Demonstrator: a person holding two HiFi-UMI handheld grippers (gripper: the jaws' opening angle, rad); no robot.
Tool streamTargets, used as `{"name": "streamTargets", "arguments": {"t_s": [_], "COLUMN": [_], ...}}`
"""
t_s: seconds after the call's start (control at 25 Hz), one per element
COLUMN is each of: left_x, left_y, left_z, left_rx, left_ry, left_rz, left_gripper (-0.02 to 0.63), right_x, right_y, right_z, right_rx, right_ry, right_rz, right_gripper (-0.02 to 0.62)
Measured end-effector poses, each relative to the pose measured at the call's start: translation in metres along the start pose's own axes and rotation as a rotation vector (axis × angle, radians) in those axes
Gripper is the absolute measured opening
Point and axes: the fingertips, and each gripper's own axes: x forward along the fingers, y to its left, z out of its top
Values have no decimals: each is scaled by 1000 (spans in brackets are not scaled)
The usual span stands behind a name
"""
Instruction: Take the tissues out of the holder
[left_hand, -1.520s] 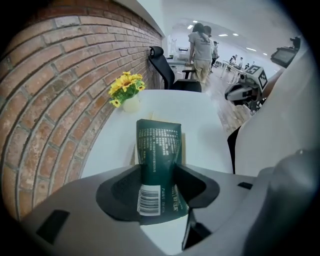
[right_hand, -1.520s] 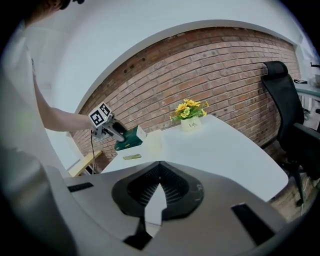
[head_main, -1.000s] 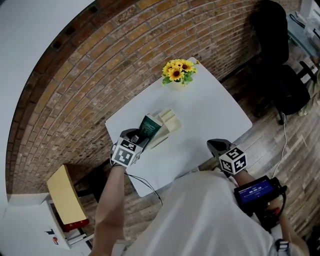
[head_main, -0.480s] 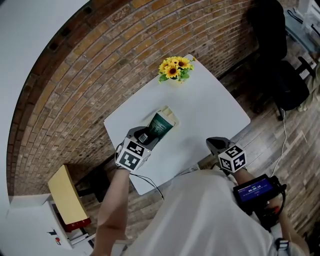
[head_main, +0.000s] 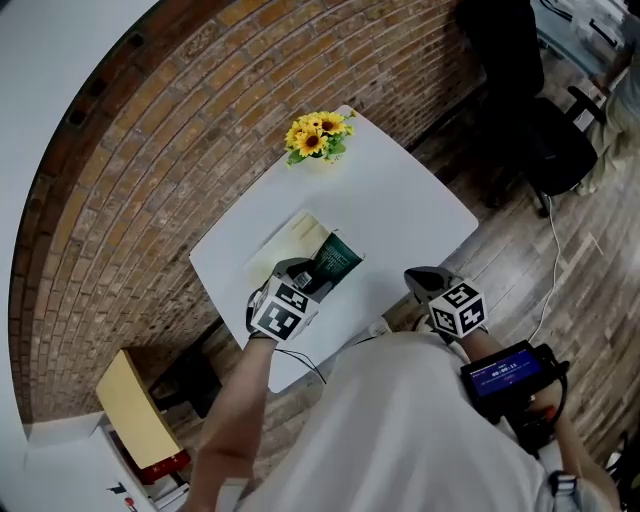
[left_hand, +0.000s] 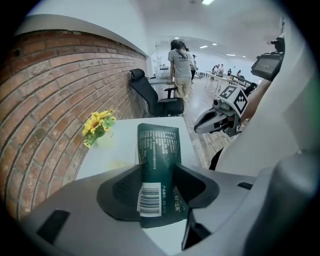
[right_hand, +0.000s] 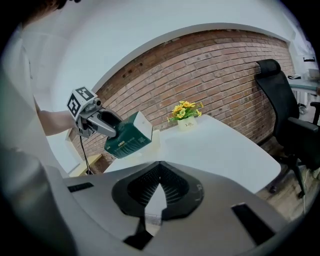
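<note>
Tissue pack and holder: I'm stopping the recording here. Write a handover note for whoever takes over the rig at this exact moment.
Left gripper: shut on the green tissue pack, holding it tilted in the air above the white table.
Right gripper: shut, empty, hovering at the table's near edge.
Holder: cream, on the table beside the pack; what is inside it cannot be seen.
Done: the pack is out of the holder.
Left: probably set the pack down on a bare part of the table and release.
</note>
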Motion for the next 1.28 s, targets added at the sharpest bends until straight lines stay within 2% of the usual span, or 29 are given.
{"name": "streamTargets", "arguments": {"t_s": [0.12, 0.24, 0.4, 0.6, 0.92, 1.12, 1.28], "left_x": [22, 35, 63, 94, 128, 132, 129], "left_y": [-11, -7, -23, -30, -29, -27, -25], "left_z": [-7, -11, -2, -9, -21, -18, -17], "left_rx": [-13, -16, -33, -75, -199, -194, -161], "left_ry": [12, 28, 56, 76, 83, 56, 22], "left_rz": [-55, -66, -84, -142, -228, -227, -182], "left_gripper": [222, 222, 222, 222, 224, 230, 284], "right_x": [-2, 0, -27, -39, -51, -53, -51], "right_y": [-1, 2, -10, -12, -20, -24, -22], "right_z": [-6, -6, -17, -24, -33, -35, -33], "right_rx": [23, 36, 62, 81, 118, 130, 122], "right_ry": [-7, -23, -28, -36, -36, -36, -33], "right_rz": [-36, -51, -83, -108, -146, -158, -145], "right_gripper": [6, 6, 6, 6, 6, 6, 6]}}
